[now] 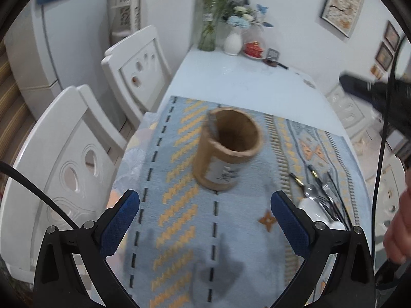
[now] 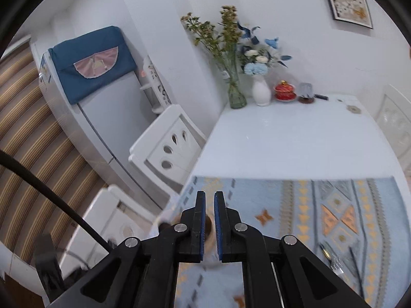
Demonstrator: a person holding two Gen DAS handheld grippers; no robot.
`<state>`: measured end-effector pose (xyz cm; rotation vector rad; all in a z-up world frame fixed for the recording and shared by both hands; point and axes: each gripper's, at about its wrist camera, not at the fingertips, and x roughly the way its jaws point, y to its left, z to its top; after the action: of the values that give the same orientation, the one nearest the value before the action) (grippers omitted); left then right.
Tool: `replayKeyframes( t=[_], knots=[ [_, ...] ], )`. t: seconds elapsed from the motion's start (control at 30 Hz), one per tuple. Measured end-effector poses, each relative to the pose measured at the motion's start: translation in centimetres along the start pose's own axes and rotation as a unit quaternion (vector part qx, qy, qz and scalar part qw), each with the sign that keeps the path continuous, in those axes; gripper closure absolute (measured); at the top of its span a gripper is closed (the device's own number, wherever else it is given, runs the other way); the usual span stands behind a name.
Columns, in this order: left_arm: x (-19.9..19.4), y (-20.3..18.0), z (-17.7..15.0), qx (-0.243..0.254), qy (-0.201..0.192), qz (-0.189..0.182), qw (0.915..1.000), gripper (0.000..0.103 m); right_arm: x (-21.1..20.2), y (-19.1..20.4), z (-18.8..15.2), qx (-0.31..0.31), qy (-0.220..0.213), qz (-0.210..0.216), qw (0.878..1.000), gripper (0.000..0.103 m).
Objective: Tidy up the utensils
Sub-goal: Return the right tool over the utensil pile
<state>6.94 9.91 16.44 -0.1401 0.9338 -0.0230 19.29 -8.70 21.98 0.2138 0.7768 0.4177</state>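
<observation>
Two claws hang over the counter (image 2: 282, 138), whose far half is bare and white up to the vases by the wall. Nearer lies a patterned mat (image 1: 179, 179), running right to the counter's left edge, where two white chairs (image 1: 64, 154) stand close; little room to swing out that way.

On the mat stands a wooden cup (image 1: 228, 148), mouth up, with something dark leaning inside its left wall. It looks meant as the holder, set mid-mat so either hand can reach it.

The utensils (image 1: 321, 192), forks and spoons with dark handles, lie bunched near the mat's right side, beside a white object I can't make out.

The left claw (image 1: 205, 213) is spread wide, empty, short of the cup. The right claw (image 2: 210, 220) is nearly pressed together, a thin gap showing, nothing in it, with open mat around it.
</observation>
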Motion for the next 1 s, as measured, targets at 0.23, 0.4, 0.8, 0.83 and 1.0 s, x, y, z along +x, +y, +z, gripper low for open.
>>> replayKeyframes(
  t=[0.23,0.4,0.8,0.83,1.0],
  knots=[
    [-1.8,-4.7,-1.7,0.046,0.007,-0.037,0.9982,0.001,-5.3,-3.0,-6.7,-0.012,0.049,-0.057,0.997,0.08],
    [-2.5,-7.2,-3.2,0.075,0.015,-0.051,0.9957,0.001,-7.6,-5.6,-11.2,-0.028,0.088,-0.11,0.99,0.076],
    [-2.7,-10.6,-5.1,0.109,0.039,-0.067,0.991,0.001,-11.4,-14.5,-18.0,0.062,0.164,-0.152,0.973,0.076],
    [-2.6,-10.7,-5.2,0.11,0.04,-0.068,0.9908,0.001,-11.5,-15.1,-18.3,0.068,0.169,-0.151,0.972,0.076],
    [-2.4,-11.5,-5.5,0.112,0.044,-0.073,0.99,0.001,-10.4,-16.6,-19.4,0.074,0.203,-0.136,0.967,0.076]
  ],
)
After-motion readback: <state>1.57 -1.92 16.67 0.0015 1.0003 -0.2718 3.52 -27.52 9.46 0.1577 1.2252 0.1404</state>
